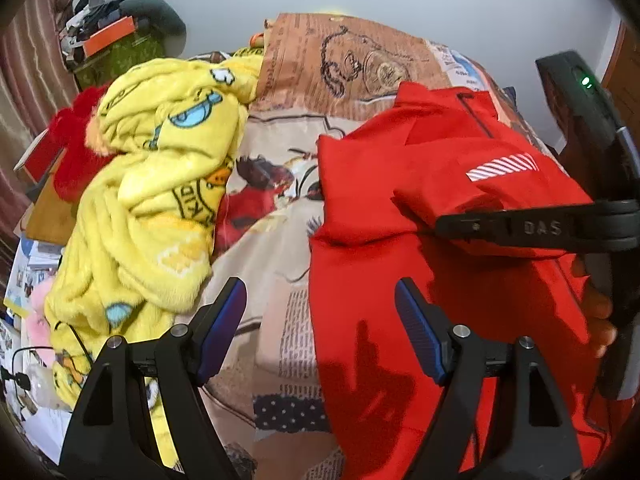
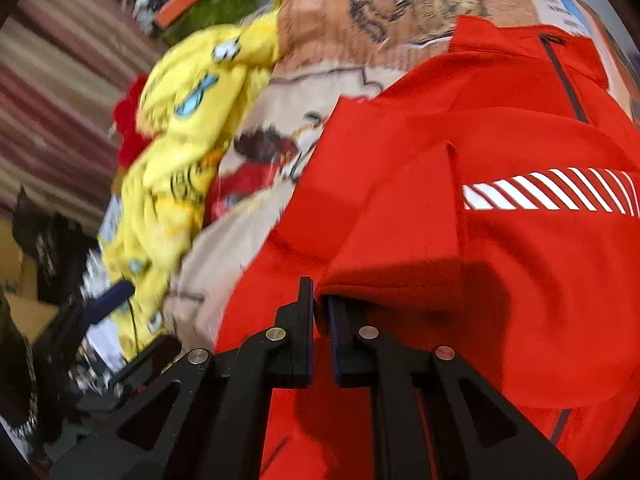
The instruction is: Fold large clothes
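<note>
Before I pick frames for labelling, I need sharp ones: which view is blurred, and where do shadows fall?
Right wrist view: motion blur smears the yellow blanket and the clutter at left; the red jacket near the right gripper stays fairly sharp, with a shadow below the striped patch. Left wrist view: mostly sharp, fisheye-bent at the edges, a gripper shadow on the jacket's lower part beside the left gripper.
</note>
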`<act>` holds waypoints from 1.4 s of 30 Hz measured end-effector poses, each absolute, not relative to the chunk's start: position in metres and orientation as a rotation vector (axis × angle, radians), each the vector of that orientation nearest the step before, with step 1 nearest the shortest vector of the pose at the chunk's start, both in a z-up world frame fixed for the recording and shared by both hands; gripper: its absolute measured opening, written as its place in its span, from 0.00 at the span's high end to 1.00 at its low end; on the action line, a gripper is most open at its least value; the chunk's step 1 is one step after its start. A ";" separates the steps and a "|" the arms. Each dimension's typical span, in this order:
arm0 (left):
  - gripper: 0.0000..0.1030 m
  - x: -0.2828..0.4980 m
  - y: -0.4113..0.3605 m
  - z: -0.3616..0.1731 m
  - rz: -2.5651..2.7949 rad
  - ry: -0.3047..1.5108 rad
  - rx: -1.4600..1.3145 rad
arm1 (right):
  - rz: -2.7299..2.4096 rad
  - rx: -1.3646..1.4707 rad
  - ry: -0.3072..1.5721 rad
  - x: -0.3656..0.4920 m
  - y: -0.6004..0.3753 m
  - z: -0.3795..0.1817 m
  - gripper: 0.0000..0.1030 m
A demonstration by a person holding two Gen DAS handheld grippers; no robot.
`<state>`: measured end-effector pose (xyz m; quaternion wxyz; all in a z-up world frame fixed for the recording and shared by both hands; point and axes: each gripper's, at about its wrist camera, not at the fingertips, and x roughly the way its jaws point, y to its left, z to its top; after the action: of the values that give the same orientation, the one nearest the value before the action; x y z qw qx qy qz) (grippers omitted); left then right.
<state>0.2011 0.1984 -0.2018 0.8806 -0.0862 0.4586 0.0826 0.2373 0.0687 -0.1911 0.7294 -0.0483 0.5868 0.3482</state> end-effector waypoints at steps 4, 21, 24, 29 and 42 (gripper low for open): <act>0.26 0.204 0.192 -0.209 0.157 0.976 -0.192 | 0.778 -0.148 1.301 0.233 0.056 -0.177 0.71; 0.26 0.280 0.105 -0.226 0.107 0.991 0.060 | 0.486 -0.093 1.051 0.284 -0.127 -0.101 0.48; 0.26 0.297 0.093 -0.240 0.104 1.017 0.105 | 0.434 -0.076 1.068 0.292 -0.159 -0.106 0.48; 0.33 0.313 0.090 -0.249 0.129 1.019 0.099 | 0.338 -0.077 1.093 0.299 -0.198 -0.130 0.48; 0.96 0.327 0.158 -0.205 0.160 0.919 -0.165 | 0.267 -0.009 1.133 0.319 -0.220 -0.177 0.48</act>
<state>0.3273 0.1579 -0.2053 0.8899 -0.0794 0.4426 0.0769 0.3188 -0.2205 -0.1767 0.8354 -0.0044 0.5349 0.1262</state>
